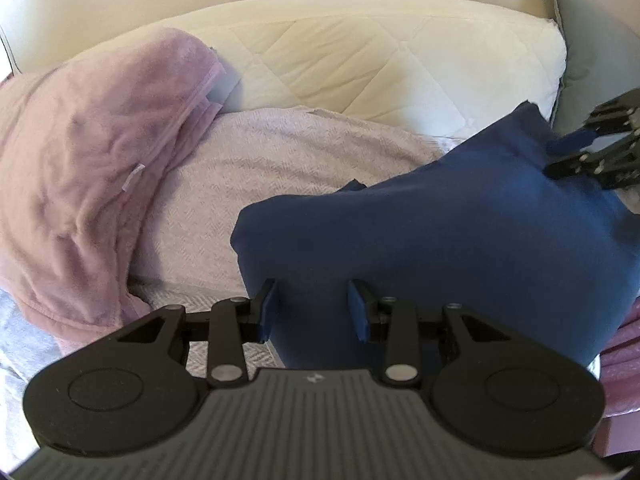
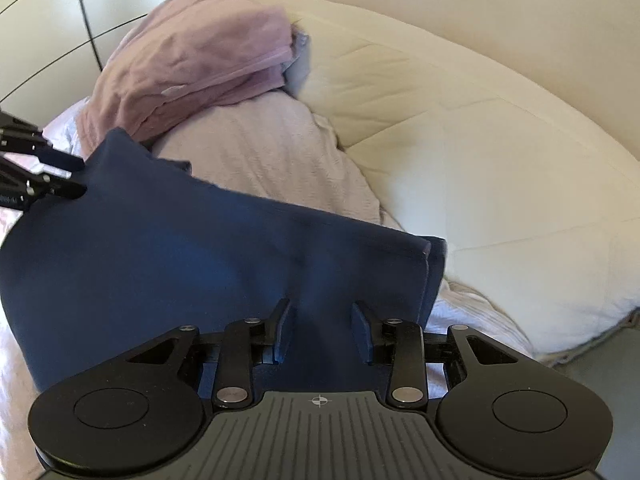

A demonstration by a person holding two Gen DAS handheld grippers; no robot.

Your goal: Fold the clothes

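Both grippers clamped on blue cloth [image 1: 460, 232], bed.
Left gripper [image 1: 312, 308] at 6 o'clock, right gripper [image 2: 322, 330] likewise; cloth soft, limp, light; best held at corners.

There are 2 grippers: the left gripper [image 1: 312, 306] and the right gripper [image 2: 322, 330], each with 2 jaws. There is 1 navy blue garment [image 2: 200, 248]. There is 1 mauve fleece blanket [image 1: 88, 168] and 1 pale lilac woven cover [image 1: 280, 148]. There is 1 cream quilted pillow [image 1: 380, 60], and at the blurred right edge possibly 1 grey-green pillow [image 1: 592, 40].
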